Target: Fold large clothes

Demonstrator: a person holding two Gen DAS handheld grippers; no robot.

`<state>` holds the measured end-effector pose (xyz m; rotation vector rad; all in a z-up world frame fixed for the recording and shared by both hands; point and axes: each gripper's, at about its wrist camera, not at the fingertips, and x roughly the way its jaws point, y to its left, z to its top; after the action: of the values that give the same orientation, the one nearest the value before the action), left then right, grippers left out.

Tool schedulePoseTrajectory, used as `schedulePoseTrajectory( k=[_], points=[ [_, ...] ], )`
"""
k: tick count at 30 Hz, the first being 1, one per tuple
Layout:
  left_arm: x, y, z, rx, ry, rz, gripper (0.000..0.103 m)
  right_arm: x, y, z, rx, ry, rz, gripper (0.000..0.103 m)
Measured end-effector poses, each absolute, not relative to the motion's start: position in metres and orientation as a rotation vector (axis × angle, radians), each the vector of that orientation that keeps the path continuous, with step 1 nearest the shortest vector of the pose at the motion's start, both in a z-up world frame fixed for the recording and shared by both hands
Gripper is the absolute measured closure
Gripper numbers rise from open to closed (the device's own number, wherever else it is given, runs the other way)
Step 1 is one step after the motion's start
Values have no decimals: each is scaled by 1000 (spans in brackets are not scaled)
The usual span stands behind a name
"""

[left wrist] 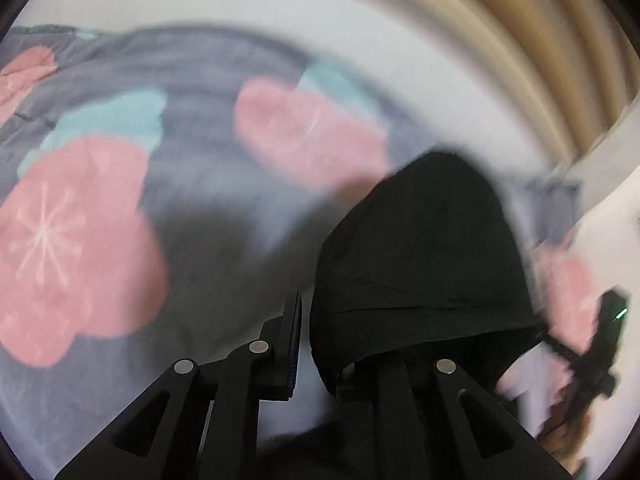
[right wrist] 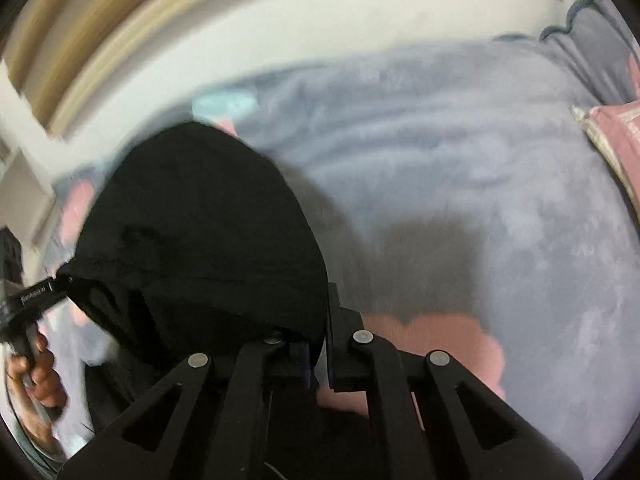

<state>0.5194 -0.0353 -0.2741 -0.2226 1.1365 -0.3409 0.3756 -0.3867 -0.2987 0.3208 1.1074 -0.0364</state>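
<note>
Black garment (left wrist: 424, 264) is draping soft and light between the two tools, sagging onto the flowered bedspread (left wrist: 80, 240) ahead of them — limp cloth, likely best taken at hems or corners. Left gripper (left wrist: 316, 344) is pinching its edge, fabric hiding the right-hand finger. Right gripper (right wrist: 318, 354) is pressing together on the opposite edge — cloth bunching over its left-hand finger.
</note>
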Motion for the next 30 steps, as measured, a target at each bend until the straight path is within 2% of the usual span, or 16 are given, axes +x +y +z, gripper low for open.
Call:
schedulePoseTrajectory(
  k=[3,6,9,11,12,15,16,17,19,20,22,27,30],
  points=[
    [528,-42,-335,-187,1262,-329,84,389,-384,-350,360,1231,2,94],
    [519,-42,-326,-148,1187,-370,83,386,-389,-345,389,1238,24,88],
    [501,-33,-301,-89,1159,-431,80,365,-394,-315,337,1204,32,63],
    [483,-23,-286,-58,1147,-455,77,346,-393,-291,294,1157,50,40],
    [474,-17,-275,-46,1136,-462,76,341,-392,-282,285,1136,57,38],
    [460,-11,-239,-64,1046,-493,75,340,-384,-242,263,1044,83,37],
    [462,-14,-222,-85,991,-501,70,347,-378,-229,252,1013,85,37],
    [467,-19,-210,-107,959,-509,59,352,-373,-223,248,999,93,37],
    [475,-35,-198,-129,918,-545,50,371,-355,-220,224,990,106,37],
    [485,-50,-198,-120,903,-548,50,379,-351,-226,210,996,94,37],
    [500,-73,-215,-121,941,-537,50,396,-345,-249,188,1036,87,37],
    [514,-87,-306,-88,1114,-440,50,406,-341,-347,148,1222,38,42],
    [506,-76,-325,-153,1090,-473,50,399,-347,-351,181,1198,34,39]
  ],
)
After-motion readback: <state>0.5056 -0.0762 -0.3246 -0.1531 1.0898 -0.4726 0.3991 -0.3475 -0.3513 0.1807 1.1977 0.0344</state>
